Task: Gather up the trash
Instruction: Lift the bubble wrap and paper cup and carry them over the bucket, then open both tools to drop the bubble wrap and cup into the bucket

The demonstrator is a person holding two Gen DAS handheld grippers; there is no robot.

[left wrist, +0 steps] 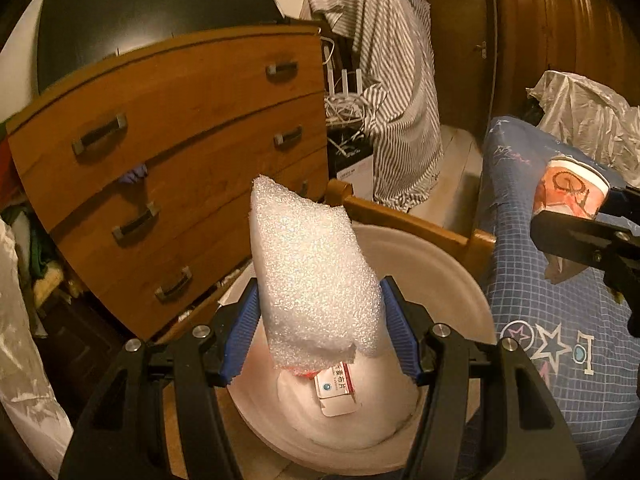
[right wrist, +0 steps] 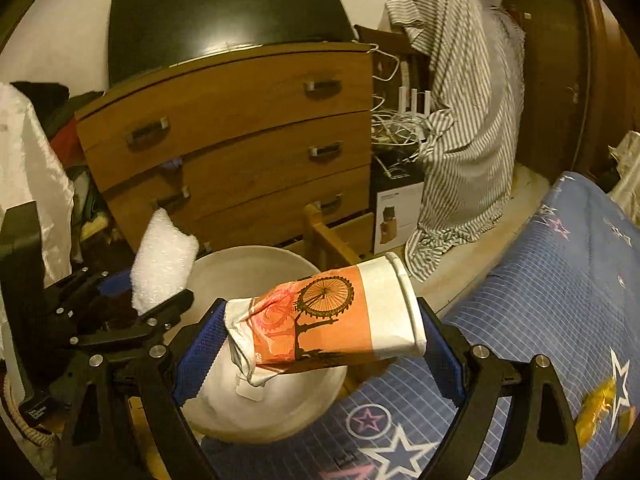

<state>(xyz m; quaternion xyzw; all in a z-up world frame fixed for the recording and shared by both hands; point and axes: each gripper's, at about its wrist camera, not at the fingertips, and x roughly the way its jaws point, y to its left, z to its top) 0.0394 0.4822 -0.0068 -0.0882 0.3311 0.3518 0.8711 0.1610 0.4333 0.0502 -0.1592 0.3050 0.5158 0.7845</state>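
Note:
My left gripper (left wrist: 318,312) is shut on a white foam sheet (left wrist: 312,272) and holds it over a white round bin (left wrist: 448,276). The bin holds white wrapping and a small red-and-white packet (left wrist: 338,394). My right gripper (right wrist: 322,336) is shut on a crushed orange-and-white paper cup (right wrist: 332,320) with a bicycle print, held over the near rim of the bin (right wrist: 256,260). The cup (left wrist: 570,194) and right gripper show at the right of the left wrist view. The foam (right wrist: 164,260) and left gripper (right wrist: 132,304) show at the left of the right wrist view.
A wooden chest of drawers (left wrist: 172,152) stands behind the bin. A bed with a blue star-print cover (right wrist: 540,320) lies to the right, with a gold wrapper (right wrist: 596,400) on it. A striped cloth (left wrist: 396,92) hangs over furniture by the door.

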